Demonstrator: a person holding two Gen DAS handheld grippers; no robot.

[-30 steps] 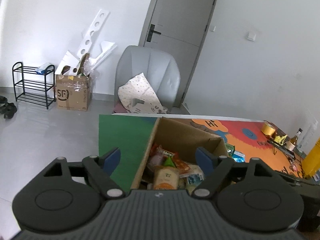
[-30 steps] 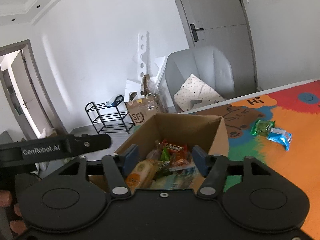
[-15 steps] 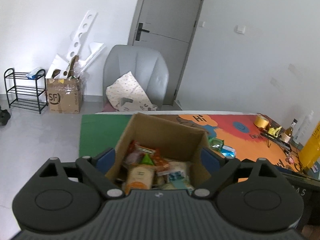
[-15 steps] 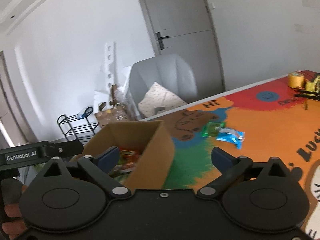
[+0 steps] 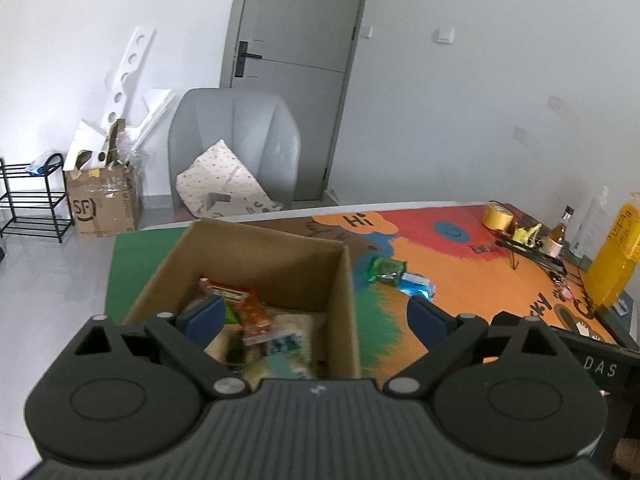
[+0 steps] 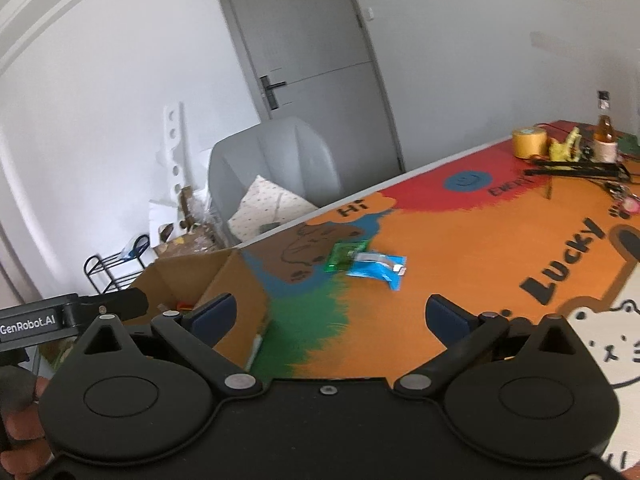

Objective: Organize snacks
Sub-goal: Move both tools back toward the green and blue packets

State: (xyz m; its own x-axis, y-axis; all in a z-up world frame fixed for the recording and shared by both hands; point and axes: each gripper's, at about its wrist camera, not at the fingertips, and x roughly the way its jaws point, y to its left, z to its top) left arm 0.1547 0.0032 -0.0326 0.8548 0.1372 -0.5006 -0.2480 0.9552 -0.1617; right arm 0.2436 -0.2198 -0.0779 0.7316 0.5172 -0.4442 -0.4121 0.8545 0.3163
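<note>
Most of the work appears complete. The box (image 5: 256, 280) stands open on the mat (image 5: 480, 280) and already contains a jumble of snacks: an orange-red packet (image 5: 256, 314) lies uppermost, with paler wrappers under it, their kinds too blurred to name.

Two items remain outside. A green packet (image 6: 347, 255) and a blue packet (image 6: 378, 269) lie flat on the mat, touching or overlapping at one edge, near the box and clear of its right wall. In the right wrist view they sit at about 12 o'clock from the right gripper (image 6: 331, 314), ahead of it and not between its fingers. In the left wrist view the same pair lies at about 1 o'clock beyond the box's far right corner.

Jaw state: the left gripper (image 5: 308, 314) stands wide and empty, poised over the box's near side, one finger above the contents and the other outside the right wall. The right gripper is likewise wide and empty, above bare mat beside the box.

Other articles at the mat's far end, a tape roll (image 6: 529, 142) and small bottle (image 6: 605, 138), look unrelated to the task.

Judgement: what is left is to collect the green and blue packets and place them in the box; the right gripper is the better placed for it.
</note>
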